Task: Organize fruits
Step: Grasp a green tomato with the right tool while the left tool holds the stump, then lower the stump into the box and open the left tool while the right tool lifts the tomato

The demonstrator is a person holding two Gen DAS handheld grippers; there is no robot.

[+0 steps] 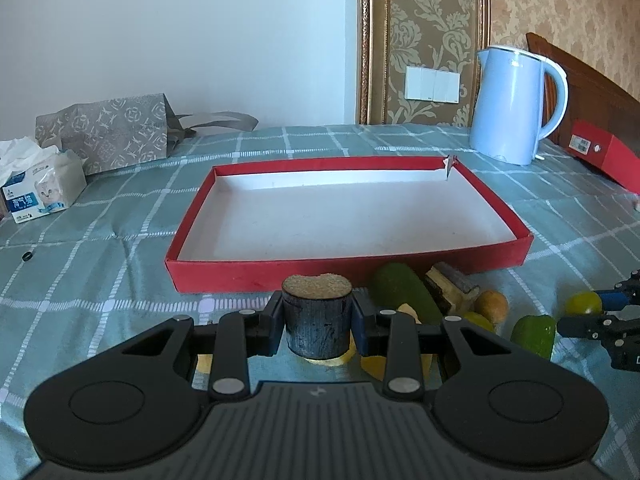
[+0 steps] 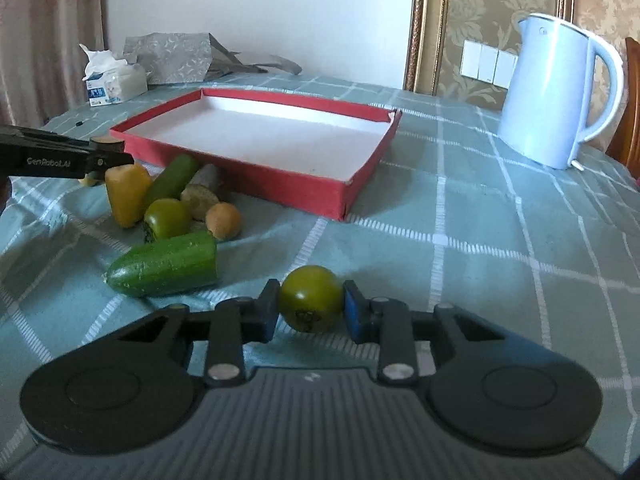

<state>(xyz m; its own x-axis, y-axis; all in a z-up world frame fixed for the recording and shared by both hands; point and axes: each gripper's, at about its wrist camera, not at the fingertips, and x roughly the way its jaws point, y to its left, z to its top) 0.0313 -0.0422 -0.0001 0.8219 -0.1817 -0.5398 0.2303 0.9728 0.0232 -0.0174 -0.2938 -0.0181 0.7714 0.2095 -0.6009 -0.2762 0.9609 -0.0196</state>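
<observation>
My left gripper (image 1: 317, 322) is shut on a dark cylindrical piece with a tan cut top (image 1: 317, 312), held just above the cloth in front of the red tray (image 1: 256, 276). My right gripper (image 2: 310, 308) is shut on a green round fruit (image 2: 310, 298) low over the cloth. In the right wrist view, a pile lies left of the tray (image 2: 280, 188): a yellow piece (image 2: 126, 196), a green cucumber (image 2: 170, 182), a green pepper (image 2: 166, 218), a brown round fruit (image 2: 223, 220) and a large cucumber half (image 2: 166, 268). The tray is empty.
A light blue kettle (image 1: 516, 104) stands behind the tray at the right. A tissue pack (image 1: 38, 184) and a patterned paper bag (image 1: 104, 132) lie at the back left. A red box (image 1: 604, 152) sits at the far right edge.
</observation>
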